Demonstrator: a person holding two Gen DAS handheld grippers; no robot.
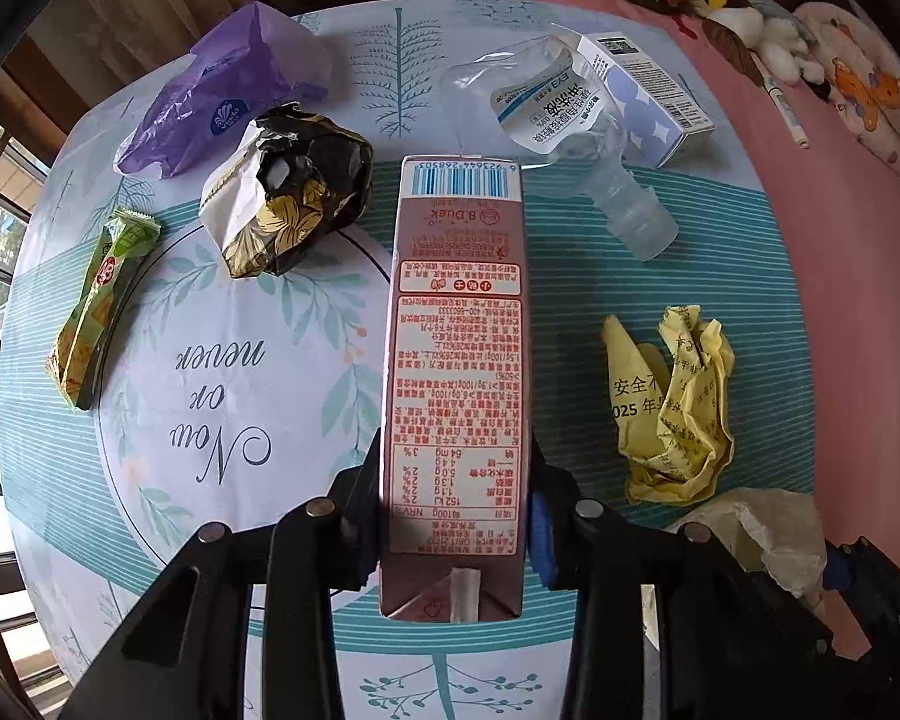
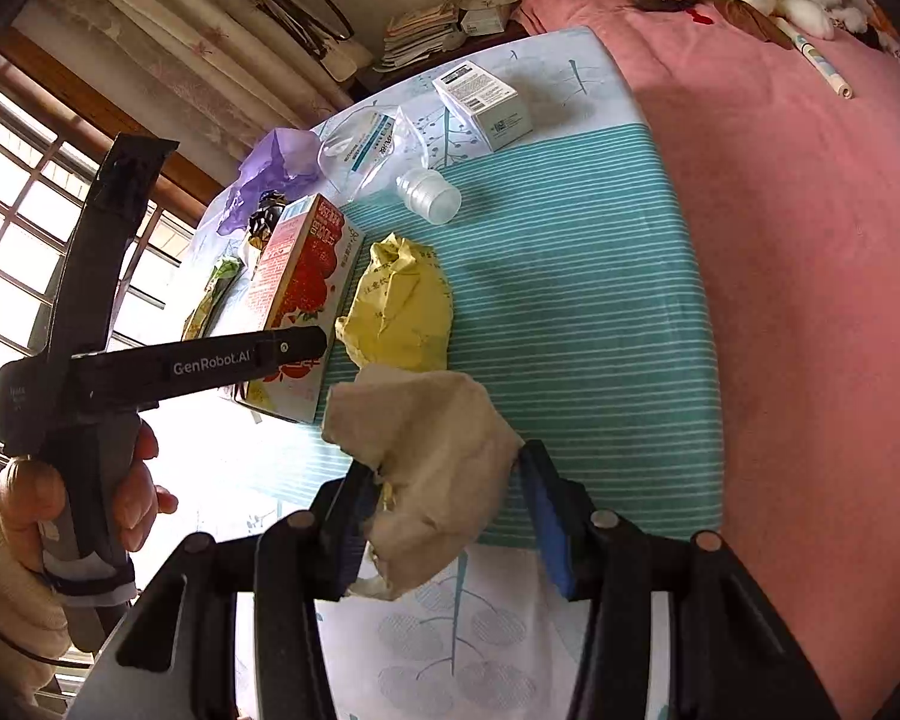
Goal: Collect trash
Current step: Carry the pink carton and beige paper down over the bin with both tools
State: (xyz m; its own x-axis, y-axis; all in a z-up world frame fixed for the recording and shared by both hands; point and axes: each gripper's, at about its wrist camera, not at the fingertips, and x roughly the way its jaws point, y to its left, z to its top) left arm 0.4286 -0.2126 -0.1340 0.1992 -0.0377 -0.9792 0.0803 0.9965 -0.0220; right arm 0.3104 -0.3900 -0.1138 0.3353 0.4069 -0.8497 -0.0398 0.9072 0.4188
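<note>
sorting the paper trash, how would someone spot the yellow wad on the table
On the table, look at the teal striped band of the cloth, on the side toward the pink bedspread. The crumpled yellow paper lies there, beside the tall milk carton. It is the only yellow piece, printed with dark characters.

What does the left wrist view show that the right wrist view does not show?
Only the left wrist view shows the left gripper from behind, its jaws closed on the sides of the drink carton, and the carton's printed nutrition panel.

Only the right wrist view shows the carton's strawberry face, the hand holding the left gripper, and the right gripper clamped on a beige crumpled paper.

Both show the yellow crumpled paper, the clear plastic bottle, the small white box, the purple bag and the green snack wrapper.
</note>
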